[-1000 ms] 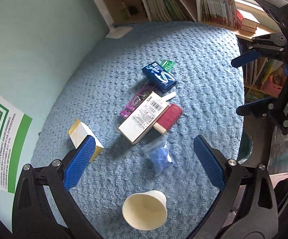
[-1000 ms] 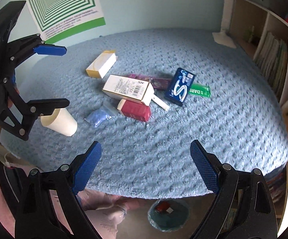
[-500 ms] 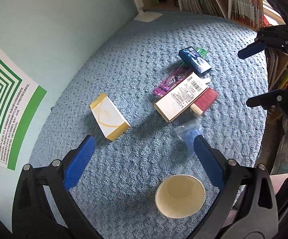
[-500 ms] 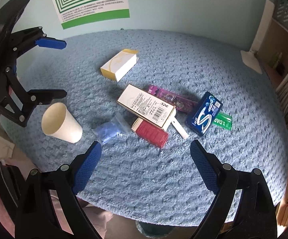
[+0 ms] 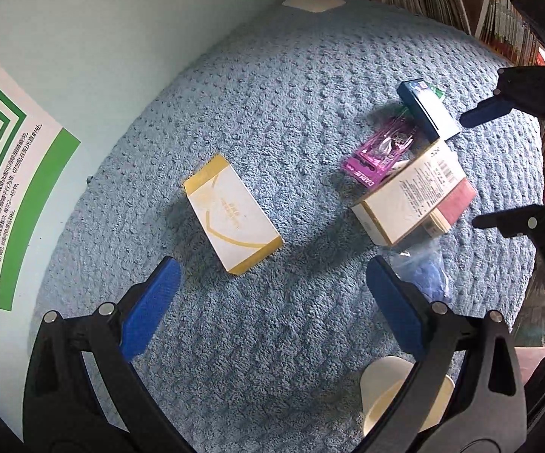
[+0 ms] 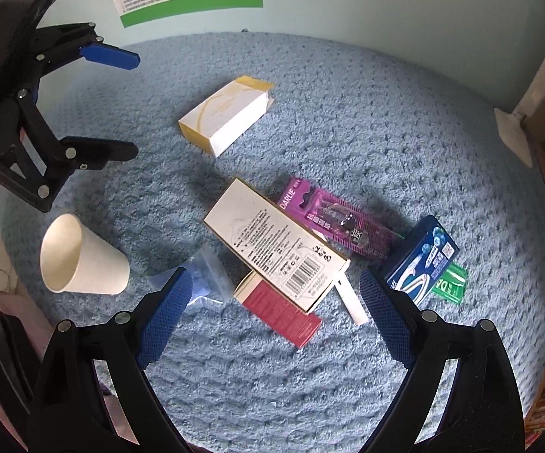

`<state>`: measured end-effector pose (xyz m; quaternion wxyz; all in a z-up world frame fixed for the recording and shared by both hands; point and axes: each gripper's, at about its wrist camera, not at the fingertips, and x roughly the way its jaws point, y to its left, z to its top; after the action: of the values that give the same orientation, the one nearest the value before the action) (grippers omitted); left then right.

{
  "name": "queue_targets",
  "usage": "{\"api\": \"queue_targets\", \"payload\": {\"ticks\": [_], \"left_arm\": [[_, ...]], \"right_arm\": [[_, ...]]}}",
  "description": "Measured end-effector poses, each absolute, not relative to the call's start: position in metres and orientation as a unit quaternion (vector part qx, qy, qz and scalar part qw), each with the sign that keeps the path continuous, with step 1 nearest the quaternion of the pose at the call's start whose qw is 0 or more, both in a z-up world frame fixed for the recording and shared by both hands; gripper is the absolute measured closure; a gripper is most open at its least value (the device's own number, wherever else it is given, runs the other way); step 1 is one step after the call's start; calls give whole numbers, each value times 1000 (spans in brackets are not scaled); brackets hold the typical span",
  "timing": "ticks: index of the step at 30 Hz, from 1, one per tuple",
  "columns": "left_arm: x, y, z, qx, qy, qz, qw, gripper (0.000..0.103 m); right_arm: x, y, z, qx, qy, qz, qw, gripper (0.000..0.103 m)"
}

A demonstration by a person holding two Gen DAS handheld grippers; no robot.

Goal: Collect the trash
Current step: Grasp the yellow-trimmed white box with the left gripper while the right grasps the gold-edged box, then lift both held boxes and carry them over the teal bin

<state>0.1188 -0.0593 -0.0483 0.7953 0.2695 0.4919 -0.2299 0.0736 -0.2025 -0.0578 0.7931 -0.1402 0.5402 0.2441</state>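
While both my left gripper (image 5: pixel 272 302) and right gripper (image 6: pixel 274 311) hang spread and empty, I judge the yellow-and-white carton (image 5: pixel 233 213), lying just ahead between the left fingers, light, stiff yet crushable, best pinched across its narrow long sides.

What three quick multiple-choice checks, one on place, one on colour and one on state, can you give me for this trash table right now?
1. What rests on top of the red box?
A. paper cup
B. white barcode box
C. nothing

2. What colour is the toothbrush pack?
A. purple
B. orange
C. black

3. How does the paper cup stand?
A. upright
B. crushed flat
C. tipped on its side

Answers:
1 B: the white barcode box overlaps the red box's end.
2 A: its backing card is purple.
3 C: its open mouth faces sideways on the blue cover.
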Motion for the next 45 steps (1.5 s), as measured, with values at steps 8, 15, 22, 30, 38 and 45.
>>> {"api": "queue_targets", "payload": {"ticks": [8,15,22,30,38,45], "left_arm": [[169,-53,-71,245,519,-223,788,7],[201,-49,-92,231,540,-225,777,7],[222,-47,-110,211,560,-230,768,14],[235,-36,-116,168,578,-234,763,71],[237,-26,-116,169,582,-226,763,94],[228,-31,-104,188,552,-200,787,10]], "right_arm": [[101,-190,-88,-168,563,270,763,14],[115,-182,-108,-182,574,294,742,15],[126,-172,-117,-193,575,311,731,27],[138,-166,-117,-178,576,315,733,48],[140,-177,-103,-139,579,312,740,48],[137,-185,-100,-141,579,295,747,48]]}}
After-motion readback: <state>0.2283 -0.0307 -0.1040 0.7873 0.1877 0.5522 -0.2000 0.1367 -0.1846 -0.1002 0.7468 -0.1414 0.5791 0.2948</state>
